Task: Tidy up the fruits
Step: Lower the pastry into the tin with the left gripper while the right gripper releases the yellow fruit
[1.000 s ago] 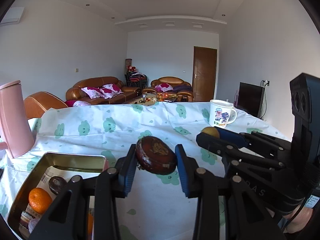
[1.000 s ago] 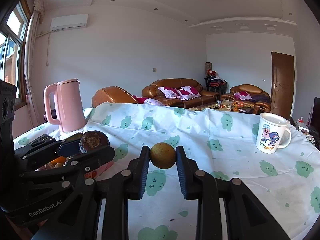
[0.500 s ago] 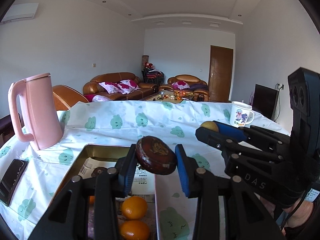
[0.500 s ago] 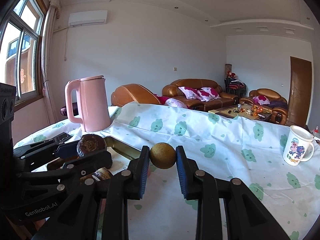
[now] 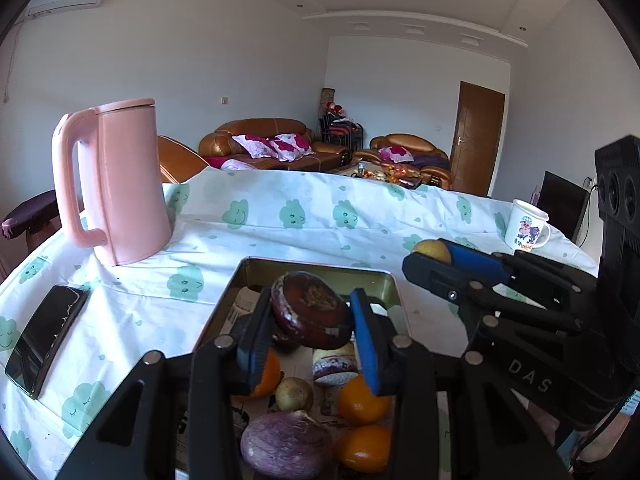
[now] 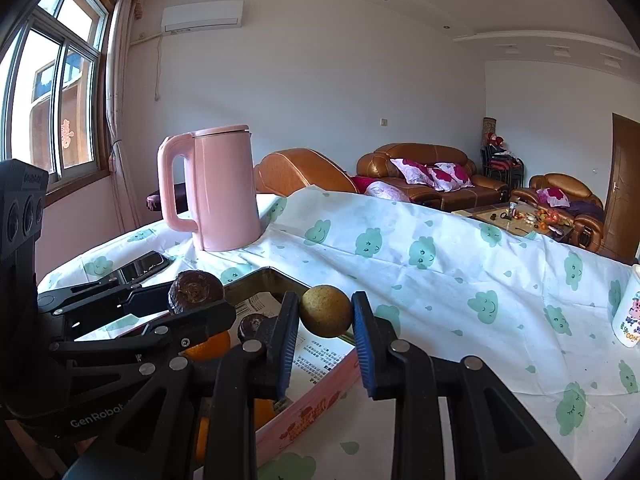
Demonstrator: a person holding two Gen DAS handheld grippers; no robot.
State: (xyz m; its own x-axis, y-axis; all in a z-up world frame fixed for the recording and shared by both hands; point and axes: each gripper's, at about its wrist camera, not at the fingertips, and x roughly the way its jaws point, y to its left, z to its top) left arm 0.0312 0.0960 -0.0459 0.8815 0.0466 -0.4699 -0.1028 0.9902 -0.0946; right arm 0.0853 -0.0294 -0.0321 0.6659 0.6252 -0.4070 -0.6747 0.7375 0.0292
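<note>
My left gripper [image 5: 310,320] is shut on a dark maroon round fruit [image 5: 310,312] and holds it above the metal tin box [image 5: 320,270]. The box holds oranges [image 5: 362,400], a purple fruit [image 5: 286,444] and other small fruits on printed paper. My right gripper [image 6: 326,314] is shut on a yellow-brown round fruit [image 6: 326,310], held over the box's near right edge [image 6: 316,392]. In the right wrist view the left gripper with its maroon fruit [image 6: 195,290] sits to the left. In the left wrist view the right gripper's fruit [image 5: 432,250] shows at right.
A pink kettle [image 5: 116,182] stands at the far left of the cloud-print tablecloth [image 5: 300,216]. A black phone [image 5: 46,338] lies left of the box. A white cartoon mug [image 5: 524,226] stands at the far right. Sofas sit behind.
Both grippers have swung left with their fruits, from over bare tablecloth to over the tin box. The kettle and phone came into view; the mug drifted to the right edge.
</note>
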